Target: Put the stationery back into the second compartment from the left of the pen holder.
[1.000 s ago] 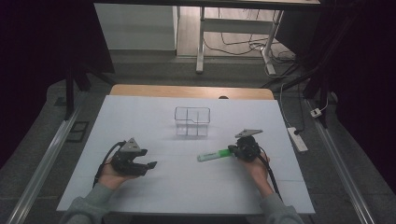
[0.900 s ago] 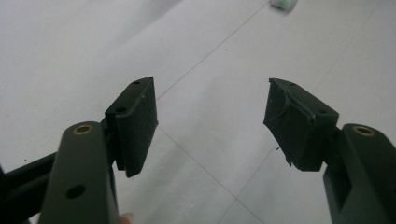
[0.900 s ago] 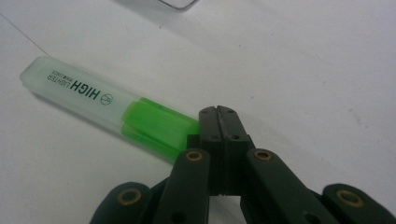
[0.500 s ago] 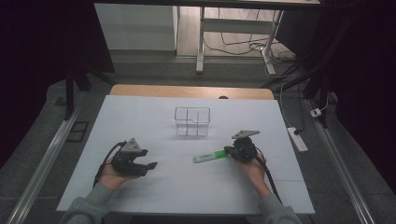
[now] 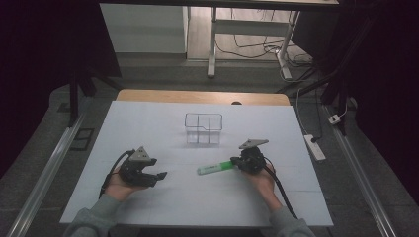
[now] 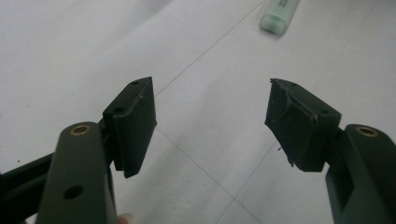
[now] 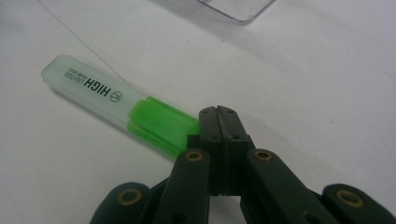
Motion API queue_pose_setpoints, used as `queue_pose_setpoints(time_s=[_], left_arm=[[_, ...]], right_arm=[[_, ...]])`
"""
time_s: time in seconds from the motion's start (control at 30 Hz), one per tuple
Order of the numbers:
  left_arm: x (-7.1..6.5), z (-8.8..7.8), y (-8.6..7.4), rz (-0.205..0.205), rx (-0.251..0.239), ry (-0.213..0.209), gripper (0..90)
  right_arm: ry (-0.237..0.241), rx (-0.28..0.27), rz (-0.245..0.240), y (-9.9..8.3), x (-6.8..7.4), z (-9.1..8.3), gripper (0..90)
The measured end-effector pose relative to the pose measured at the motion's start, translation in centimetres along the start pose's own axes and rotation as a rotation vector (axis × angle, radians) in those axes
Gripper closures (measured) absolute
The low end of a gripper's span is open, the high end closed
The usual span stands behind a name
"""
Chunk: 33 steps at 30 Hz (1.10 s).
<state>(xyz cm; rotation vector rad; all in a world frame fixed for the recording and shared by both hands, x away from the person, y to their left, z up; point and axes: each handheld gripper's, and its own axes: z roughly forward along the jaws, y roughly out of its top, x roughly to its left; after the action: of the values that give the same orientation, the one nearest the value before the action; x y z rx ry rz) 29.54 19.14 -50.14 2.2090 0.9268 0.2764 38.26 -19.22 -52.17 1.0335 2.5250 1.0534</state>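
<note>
Moved: I nudged the highlighter (image 5: 216, 168) slightly toward nine o'clock.
Right gripper (image 7: 218, 122): pressed together, empty, against its green end.
Left gripper (image 6: 210, 121): spread.
Handling: light, stiff, slick; I'd pinch mid-barrel.

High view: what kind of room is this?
Probably a lab or workshop recording bench: a white table under a fixed camera, cables on the floor, and a power strip beside it.
</note>
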Motion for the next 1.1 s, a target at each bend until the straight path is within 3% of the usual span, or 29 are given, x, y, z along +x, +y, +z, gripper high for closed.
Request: queue_pose_setpoints(time_s=[0.7, 1.1], left_arm=[[-0.1, 0.3, 0.0, 0.008, 0.016, -0.002, 32.5], [-0.1, 0.4, 0.0, 0.008, 0.023, 0.001, 31.9]], right_arm=[[0.096, -0.012, -0.016, 0.6, 2.7, 1.4, 88.8], [0.124, -0.011, -0.014, 0.6, 3.1, 1.8, 88.8]])
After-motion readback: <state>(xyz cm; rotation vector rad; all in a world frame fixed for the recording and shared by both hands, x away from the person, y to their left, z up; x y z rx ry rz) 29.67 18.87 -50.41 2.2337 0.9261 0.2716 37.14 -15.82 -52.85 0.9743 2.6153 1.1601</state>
